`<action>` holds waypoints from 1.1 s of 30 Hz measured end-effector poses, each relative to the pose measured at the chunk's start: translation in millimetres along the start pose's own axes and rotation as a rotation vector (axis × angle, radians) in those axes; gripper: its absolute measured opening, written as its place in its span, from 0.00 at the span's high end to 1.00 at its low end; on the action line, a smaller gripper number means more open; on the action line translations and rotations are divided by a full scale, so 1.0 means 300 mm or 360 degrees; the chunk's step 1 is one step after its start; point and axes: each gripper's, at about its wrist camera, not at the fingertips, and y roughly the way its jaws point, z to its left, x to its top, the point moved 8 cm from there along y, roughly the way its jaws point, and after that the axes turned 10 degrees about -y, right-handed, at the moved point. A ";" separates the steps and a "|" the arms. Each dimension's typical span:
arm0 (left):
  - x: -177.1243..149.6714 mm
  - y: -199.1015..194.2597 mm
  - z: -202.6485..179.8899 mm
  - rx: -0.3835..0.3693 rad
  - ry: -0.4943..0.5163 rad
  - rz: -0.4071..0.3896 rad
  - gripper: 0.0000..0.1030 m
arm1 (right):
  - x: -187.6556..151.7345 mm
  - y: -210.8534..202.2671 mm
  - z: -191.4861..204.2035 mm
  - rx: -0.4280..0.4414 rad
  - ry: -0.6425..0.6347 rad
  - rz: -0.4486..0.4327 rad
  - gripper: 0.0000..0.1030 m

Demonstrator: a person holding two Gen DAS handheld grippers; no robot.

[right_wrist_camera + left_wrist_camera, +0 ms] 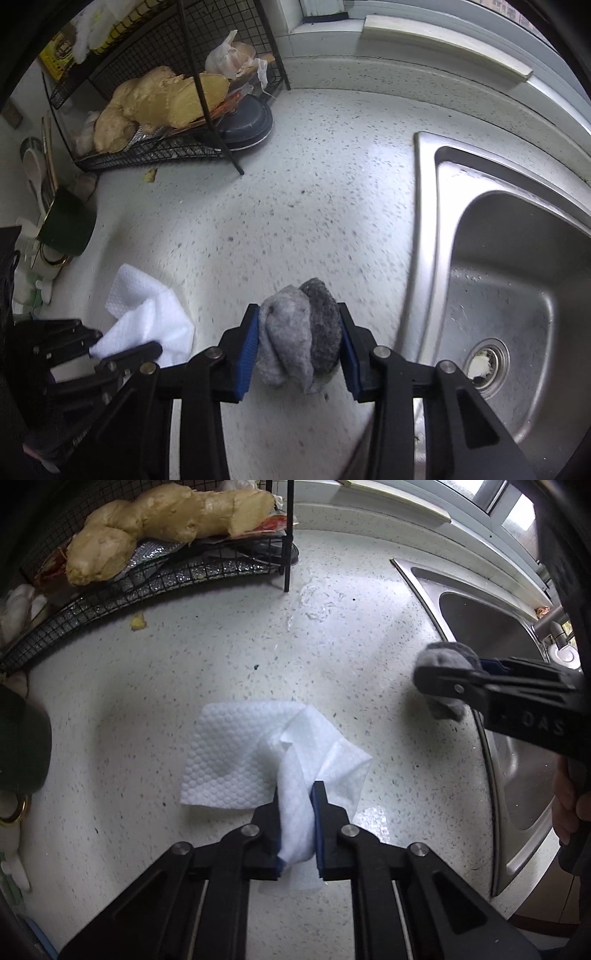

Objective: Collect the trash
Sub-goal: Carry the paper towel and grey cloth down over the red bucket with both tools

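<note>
My left gripper (pixel 297 797) is shut on a white embossed paper towel (pixel 236 760), whose free part lies spread on the speckled white counter (pixel 184 672). The towel also shows in the right wrist view (pixel 147 314), with the left gripper (pixel 125 350) at the lower left. My right gripper (pixel 297 314) is shut on a folded grey scouring pad (pixel 299 332), held just above the counter beside the sink. In the left wrist view the pad (pixel 443 661) and right gripper (pixel 447 681) are at the right.
A steel sink (pixel 517 277) with a drain (pixel 484 363) lies to the right. A black wire rack (pixel 155 579) holding ginger (pixel 155 524) stands at the back left. A small yellow scrap (pixel 137 621) lies before it. A dark green cup (pixel 68 225) stands at the left.
</note>
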 end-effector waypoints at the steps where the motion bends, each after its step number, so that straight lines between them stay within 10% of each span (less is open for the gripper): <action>1: -0.004 -0.008 -0.006 -0.0013 -0.0010 -0.0003 0.90 | -0.012 -0.012 -0.005 -0.0010 -0.0006 0.0000 0.64; 20: -0.138 -0.283 -0.353 -0.0053 0.0061 -0.0145 0.91 | -0.334 -0.418 -0.089 0.0033 -0.0009 -0.0164 0.64; 33: -0.583 -0.441 -0.792 0.0130 -0.0018 -0.0256 0.91 | -0.786 -0.717 -0.160 0.0128 -0.0162 -0.0301 0.64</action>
